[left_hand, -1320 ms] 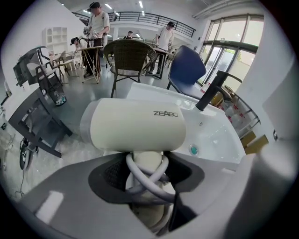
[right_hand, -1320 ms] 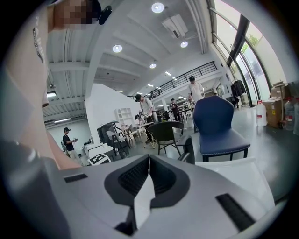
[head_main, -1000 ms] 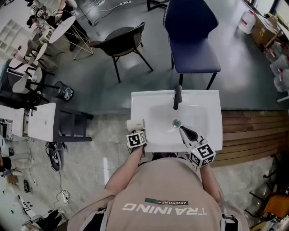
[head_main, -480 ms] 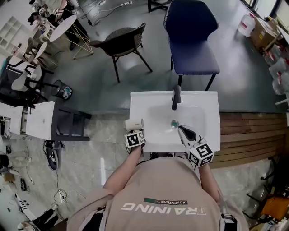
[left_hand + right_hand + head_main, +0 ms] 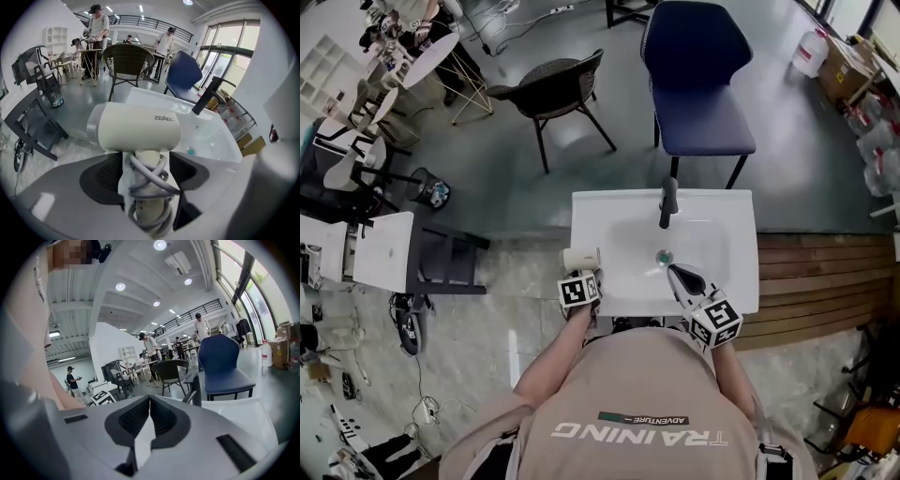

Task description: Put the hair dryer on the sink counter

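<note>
Releasing the hair dryer (image 5: pixel 136 133) at the sink counter (image 5: pixel 741 281) edge, my left gripper (image 5: pixel 146 171) jaws just opened wide around its handle, right gripper (image 5: pixel 149 416) closed empty; next I withdraw left without nudging it

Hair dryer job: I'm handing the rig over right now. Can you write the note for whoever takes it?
Left claw: open, its jaws have just been opening; the hair dryer has its cord-wrapped handle between the pads, which stand clear of it.
Right claw: shut, empty, over the front right of the sink counter.
Hair dryer: at the counter's left edge, barrel across that edge.
Done: dryer brought to the counter, grip let go.
Left: probably draw the left claw back off the handle and check that the dryer sits steady so near the edge.
</note>
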